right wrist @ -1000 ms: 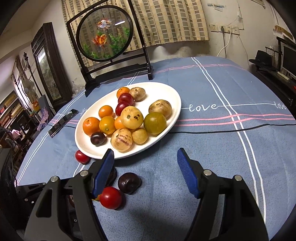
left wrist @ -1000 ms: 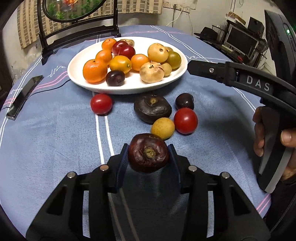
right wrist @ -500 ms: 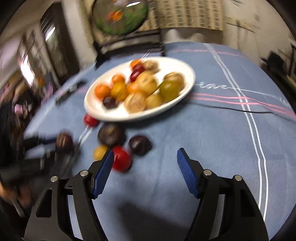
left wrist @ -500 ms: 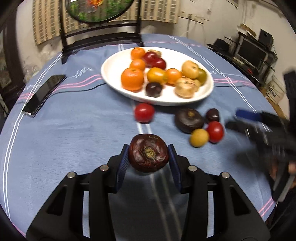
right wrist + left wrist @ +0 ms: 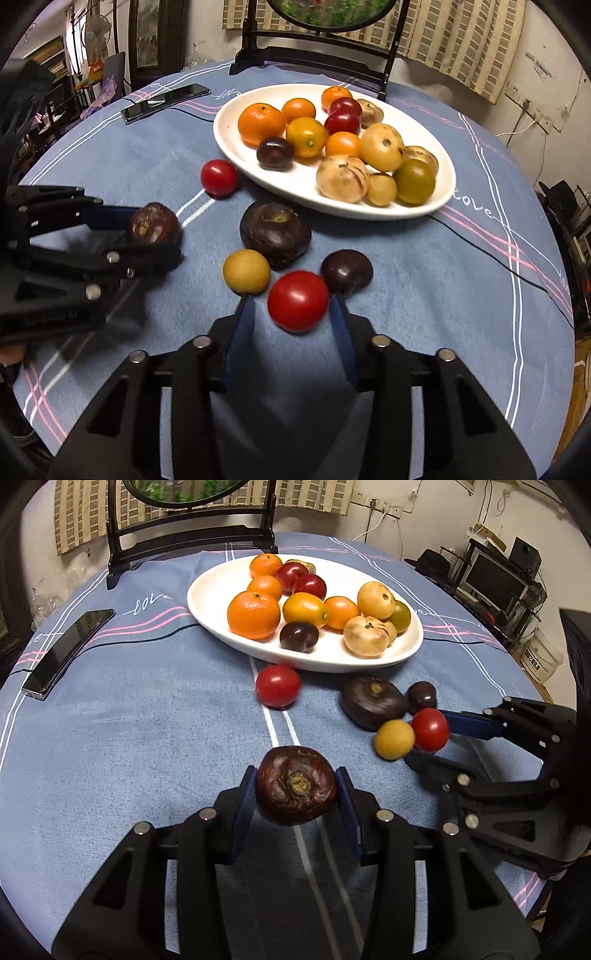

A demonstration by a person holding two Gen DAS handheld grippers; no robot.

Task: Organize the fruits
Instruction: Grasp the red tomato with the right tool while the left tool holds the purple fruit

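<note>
Right gripper [image 5: 291, 321] newly around half-hidden tomato [image 5: 297, 300]

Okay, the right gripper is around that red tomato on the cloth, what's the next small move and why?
Probably let the closing right gripper finish pinching the red tomato before lifting it toward the white plate. The tomato sits between the fingers, a gap still shows on its left side, and the left gripper already holds a dark fruit.
</note>
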